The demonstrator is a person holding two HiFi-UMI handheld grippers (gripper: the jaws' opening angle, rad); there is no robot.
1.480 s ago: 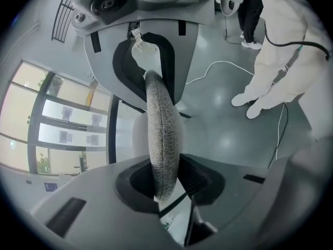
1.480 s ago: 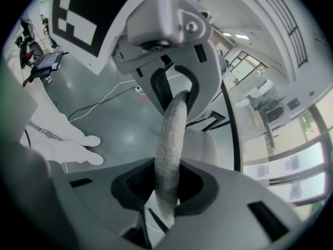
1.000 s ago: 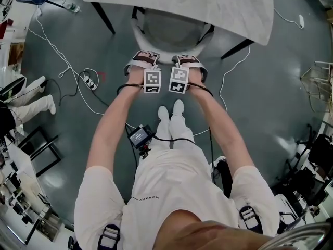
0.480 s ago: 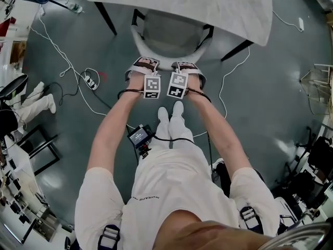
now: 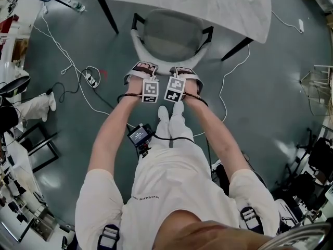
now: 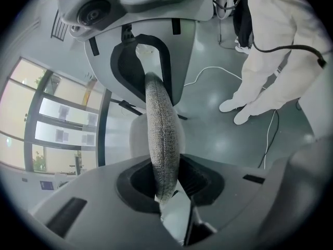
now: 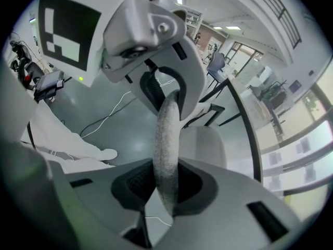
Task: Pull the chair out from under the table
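The grey padded chair stands half under the white table, its curved backrest nearest me. In the head view my left gripper and right gripper sit side by side on the backrest's top rim. In the left gripper view the jaws of the left gripper are shut on the backrest's fabric edge. The right gripper view shows the right gripper clamped the same way on the padded edge. The chair's seat shows beyond it.
Black table legs flank the chair. White cables and a power strip lie on the grey floor at left. My shoes stand just behind the grippers. Another person's legs and furniture crowd the left edge.
Both grippers and the chair have moved toward me, out from under the table. More of the seat shows now than a second ago.
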